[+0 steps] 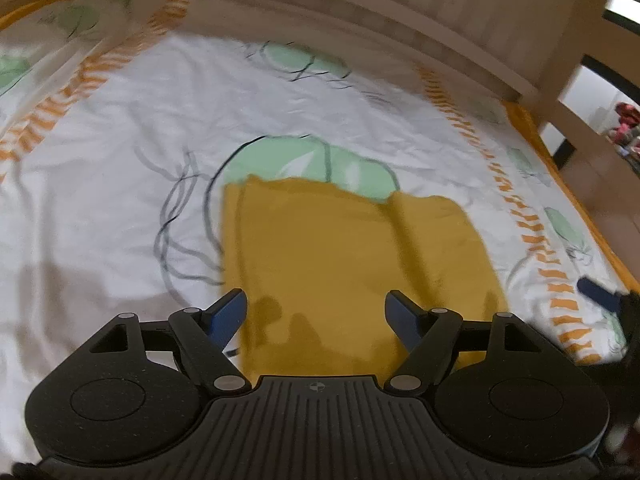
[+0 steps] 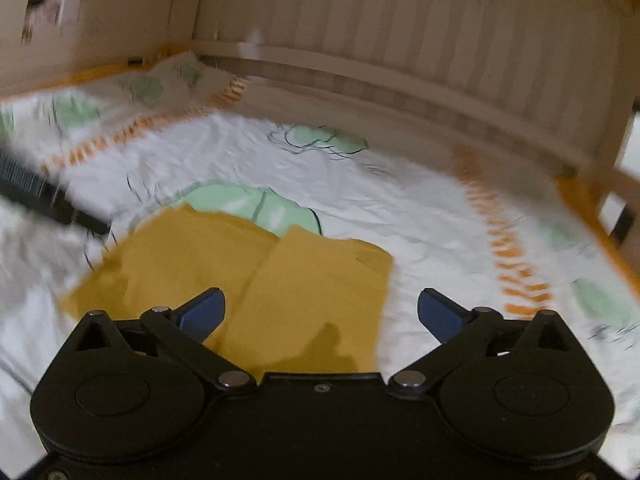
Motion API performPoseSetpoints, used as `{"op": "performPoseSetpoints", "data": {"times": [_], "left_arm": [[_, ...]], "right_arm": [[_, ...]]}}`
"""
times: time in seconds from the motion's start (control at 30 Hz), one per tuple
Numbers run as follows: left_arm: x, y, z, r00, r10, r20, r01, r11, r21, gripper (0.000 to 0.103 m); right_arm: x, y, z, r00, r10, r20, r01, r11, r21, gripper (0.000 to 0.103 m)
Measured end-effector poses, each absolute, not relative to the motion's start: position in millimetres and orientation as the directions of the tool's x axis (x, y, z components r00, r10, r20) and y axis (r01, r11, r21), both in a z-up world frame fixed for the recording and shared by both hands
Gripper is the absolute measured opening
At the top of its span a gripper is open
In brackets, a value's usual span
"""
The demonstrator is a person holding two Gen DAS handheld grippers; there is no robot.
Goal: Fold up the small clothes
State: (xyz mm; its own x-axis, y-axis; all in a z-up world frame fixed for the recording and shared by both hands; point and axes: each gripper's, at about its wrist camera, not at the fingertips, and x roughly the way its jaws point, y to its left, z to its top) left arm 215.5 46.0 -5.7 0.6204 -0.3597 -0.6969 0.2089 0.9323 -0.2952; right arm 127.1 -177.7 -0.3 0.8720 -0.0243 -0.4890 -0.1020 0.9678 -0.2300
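A mustard garment (image 1: pixel 344 264) lies folded on the patterned bedsheet (image 1: pixel 120 128) (wooden headboard (image 1: pixel 440 12) behind); left tool (image 1: pixel 316 312) and right tool (image 2: pixel 320 312) both gape empty.

Patterned bedsheet (image 1: pixel 132 128), slatted wooden headboard (image 2: pixel 420 32)

1 mustard garment (image 1: pixel 352 264), 1 patterned bedsheet (image 1: pixel 120 128), 1 pillow (image 2: pixel 168 80), 1 wooden headboard (image 2: pixel 400 40), 2 grippers (image 1: pixel 316 312) (image 2: pixel 320 312).

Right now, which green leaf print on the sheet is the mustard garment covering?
The large central leaf print: the mustard garment overlaps its near edge. The smaller leaf print by the headboard lies uncovered.
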Motion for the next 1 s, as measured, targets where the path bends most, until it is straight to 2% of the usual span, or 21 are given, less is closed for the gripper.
{"op": "performPoseSetpoints", "data": {"times": [0.07, 0.1, 0.13, 0.27, 0.33, 0.43, 0.7, 0.77, 0.83, 1.0], "left_arm": [[218.1, 36.9, -2.7, 0.617, -0.363, -0.698, 0.222, 0.931, -0.288, 0.075], [219.3, 33.6, -2.2, 0.615, -0.368, -0.697, 0.228, 0.929, -0.290, 0.075], [220.8, 30.9, -2.2, 0.612, -0.374, -0.696, 0.233, 0.927, -0.293, 0.075], [228.6, 20.7, -6.1, 0.596, -0.384, -0.705, 0.240, 0.923, -0.300, 0.075], [231.5, 17.3, -8.3, 0.587, -0.389, -0.710, 0.244, 0.921, -0.303, 0.075], [237.5, 14.2, -12.3, 0.567, -0.405, -0.717, 0.252, 0.914, -0.318, 0.075], [256.2, 9.1, -20.1, 0.527, -0.446, -0.724, 0.236, 0.894, -0.380, 0.075], [262.6, 4.1, -22.2, 0.502, -0.469, -0.727, 0.237, 0.883, -0.406, 0.075], [267.2, -3.6, -23.1, 0.488, -0.478, -0.731, 0.246, 0.878, -0.410, 0.075], [279.5, -18.1, -27.5, 0.448, -0.518, -0.729, 0.239, 0.855, -0.460, 0.075]], "right_arm": [[118.1, -167.2, -9.9, 0.873, -0.002, -0.487, -0.157, 0.945, -0.286, 0.094], [114.8, -161.9, -13.5, 0.871, 0.008, -0.492, -0.179, 0.936, -0.302, 0.084], [112.9, -156.8, -17.4, 0.866, 0.017, -0.499, -0.200, 0.928, -0.315, 0.079], [115.0, -139.3, -32.6, 0.853, 0.020, -0.521, -0.241, 0.901, -0.361, 0.076], [121.2, -131.5, -40.4, 0.849, 0.007, -0.528, -0.252, 0.884, -0.394, 0.065], [130.9, -126.4, -51.2, 0.837, -0.001, -0.547, -0.272, 0.867, -0.417, 0.061], [128.4, -123.6, -73.4, 0.841, -0.050, -0.539, -0.293, 0.795, -0.531, 0.061], [125.4, -128.6, -72.4, 0.842, -0.042, -0.537, -0.290, 0.805, -0.517, 0.056], [129.8, -134.7, -70.7, 0.843, -0.044, -0.536, -0.282, 0.812, -0.511, 0.047], [132.7, -147.6, -66.3, 0.853, -0.051, -0.519, -0.244, 0.841, -0.482, 0.046]]}}
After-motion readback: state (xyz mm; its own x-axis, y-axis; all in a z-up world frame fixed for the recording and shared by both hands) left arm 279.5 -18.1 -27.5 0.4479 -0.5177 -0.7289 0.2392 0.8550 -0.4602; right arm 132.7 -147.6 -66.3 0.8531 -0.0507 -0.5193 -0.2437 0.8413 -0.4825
